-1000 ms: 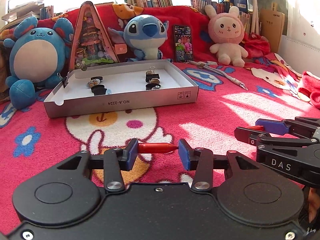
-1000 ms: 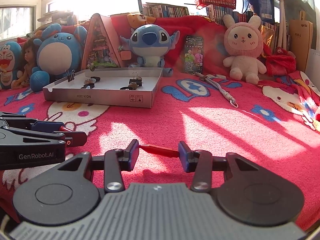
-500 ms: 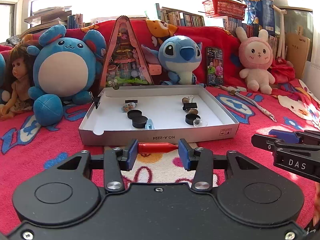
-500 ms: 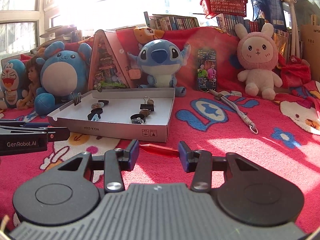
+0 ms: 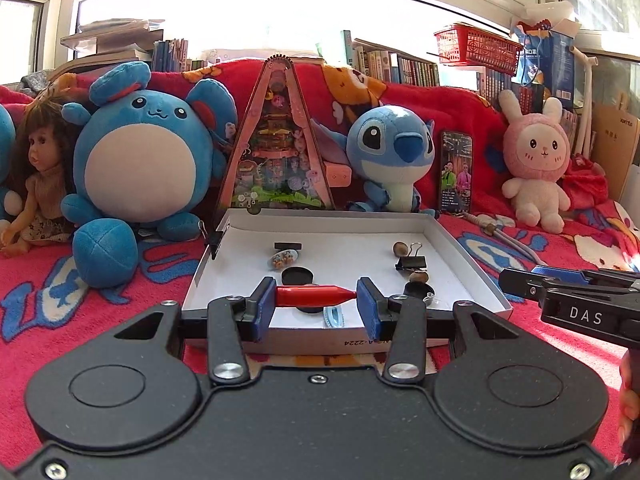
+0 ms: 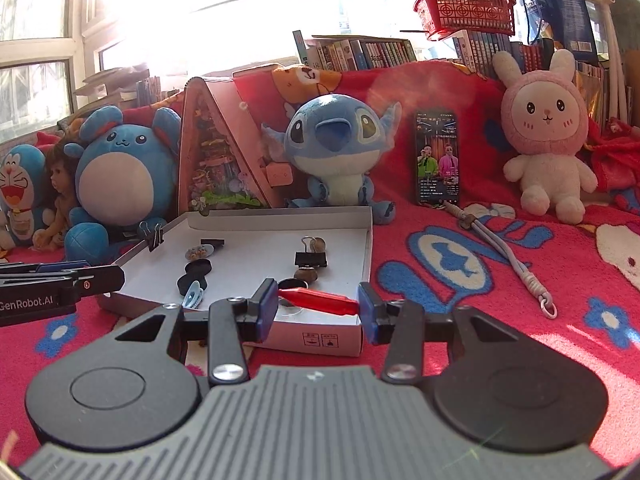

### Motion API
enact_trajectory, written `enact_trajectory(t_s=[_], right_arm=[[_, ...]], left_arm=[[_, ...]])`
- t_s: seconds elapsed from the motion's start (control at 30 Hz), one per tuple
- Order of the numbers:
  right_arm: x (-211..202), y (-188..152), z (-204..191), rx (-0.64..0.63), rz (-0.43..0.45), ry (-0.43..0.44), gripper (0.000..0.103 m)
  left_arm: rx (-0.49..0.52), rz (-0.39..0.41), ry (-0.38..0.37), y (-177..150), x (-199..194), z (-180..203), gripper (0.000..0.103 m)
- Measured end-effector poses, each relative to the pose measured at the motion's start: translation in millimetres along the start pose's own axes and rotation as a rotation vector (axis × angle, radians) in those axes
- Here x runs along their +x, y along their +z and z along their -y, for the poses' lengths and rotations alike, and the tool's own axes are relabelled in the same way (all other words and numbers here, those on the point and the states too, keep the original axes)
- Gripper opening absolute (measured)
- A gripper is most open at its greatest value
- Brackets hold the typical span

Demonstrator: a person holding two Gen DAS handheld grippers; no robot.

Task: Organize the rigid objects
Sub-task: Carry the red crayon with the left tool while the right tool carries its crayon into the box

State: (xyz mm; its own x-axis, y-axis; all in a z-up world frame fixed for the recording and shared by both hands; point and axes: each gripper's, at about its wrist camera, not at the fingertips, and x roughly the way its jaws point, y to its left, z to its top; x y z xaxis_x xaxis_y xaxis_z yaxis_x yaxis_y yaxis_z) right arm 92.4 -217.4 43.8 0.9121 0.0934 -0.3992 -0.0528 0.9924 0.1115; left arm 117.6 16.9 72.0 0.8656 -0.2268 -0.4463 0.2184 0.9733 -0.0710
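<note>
Left wrist view: my left gripper [image 5: 316,298] is clamped end to end on a red pen-shaped piece [image 5: 316,295], blunt end on the left pad, pointed tip on the right pad, lying level across the middle of the frame. Behind it sits the white cardboard tray [image 5: 472,268], centre frame, holding black discs [image 5: 297,275], a black binder clip [image 5: 412,262], a small brown nut [image 5: 399,248] and a pale blue clip [image 5: 334,316] near the front wall. My right gripper [image 5: 516,280] enters from the right edge. Right wrist view: my right gripper [image 6: 318,304] likewise grips a second red piece [image 6: 320,300], slightly tilted, tip low to the right, over the tray's near right corner [image 6: 320,338]. My left gripper [image 6: 100,276] shows at the left edge. Judgement: the step is carrying both pieces to the tray. To do it well, clear the front wall before lowering, choose bare white floor away from the discs and clip, keep each piece level, and ease the pads apart only when low. The pieces look glossy, hard and tapered; held by the ends, they could slip or roll.
</note>
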Motion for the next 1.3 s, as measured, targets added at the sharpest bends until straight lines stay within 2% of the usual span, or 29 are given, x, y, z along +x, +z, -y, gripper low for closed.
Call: enact_trajectory(t_s=[0.27, 0.5, 0.83, 1.3], right_arm=[[29, 19, 1, 0.018, -0.018, 0.013, 0.049], [59, 30, 2, 0.035, -0.057, 0.025, 0.049], [107, 50, 15, 0.151, -0.131, 0.030, 0.049], [158, 72, 32, 0.241, -0.215, 0.051, 0.049]], left_arm=[[-0.022, -0.025, -0.011, 21, 30, -10, 0.042], [-0.026, -0.037, 0.016, 30, 59, -14, 0.042], [-0.116, -0.099, 0.038, 47, 107, -28, 0.042], [-0.198, -0.175, 0.082, 64, 164, -45, 0.042]])
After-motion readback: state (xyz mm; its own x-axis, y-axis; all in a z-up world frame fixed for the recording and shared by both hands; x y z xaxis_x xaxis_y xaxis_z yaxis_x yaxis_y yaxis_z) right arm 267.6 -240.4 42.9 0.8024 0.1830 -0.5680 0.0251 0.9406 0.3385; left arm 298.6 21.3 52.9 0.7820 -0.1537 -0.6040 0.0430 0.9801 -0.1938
